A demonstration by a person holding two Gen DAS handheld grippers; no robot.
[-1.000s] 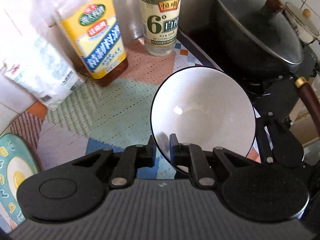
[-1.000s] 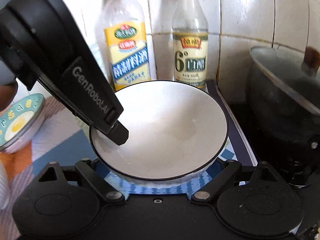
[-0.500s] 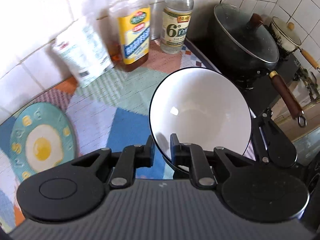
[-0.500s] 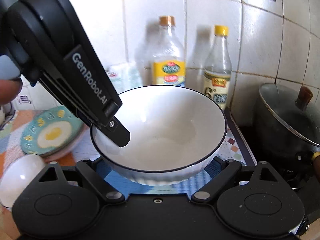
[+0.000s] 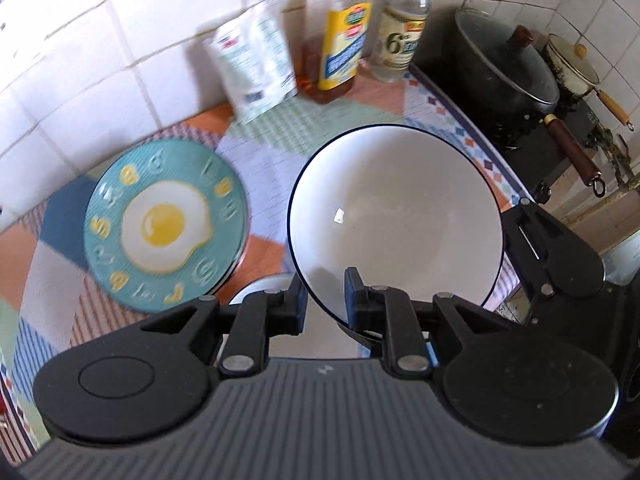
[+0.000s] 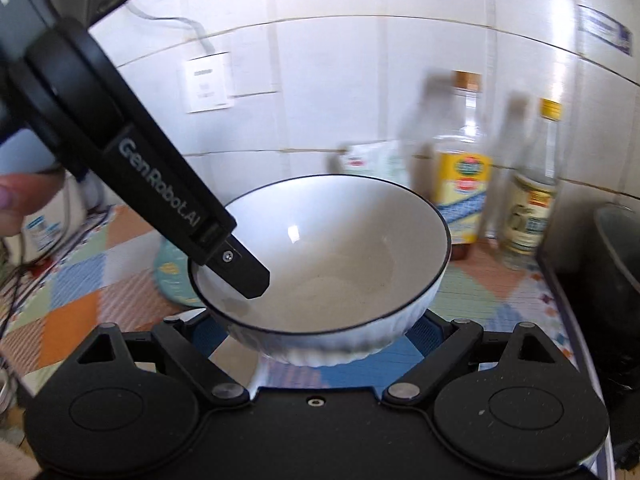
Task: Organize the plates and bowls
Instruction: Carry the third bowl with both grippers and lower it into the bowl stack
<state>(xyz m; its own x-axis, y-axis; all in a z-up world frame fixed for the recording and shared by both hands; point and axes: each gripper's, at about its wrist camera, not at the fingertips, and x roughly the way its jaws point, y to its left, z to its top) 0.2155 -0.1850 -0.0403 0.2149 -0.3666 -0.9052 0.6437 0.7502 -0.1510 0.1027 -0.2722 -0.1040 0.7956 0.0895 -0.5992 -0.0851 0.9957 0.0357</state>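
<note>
Left wrist view: left gripper clamped on the near rim of the white bowl, held clear above the patchwork mat. Egg-print plate lies alone to its left, unstacked; sorting looks barely begun, bowl not yet placed. Vinegar bottle label reads "6°". Right wrist view: right gripper spread wide, cradling beneath the bowl, contact unclear. "GenRobot.AI" is printed on the left tool's finger.
</note>
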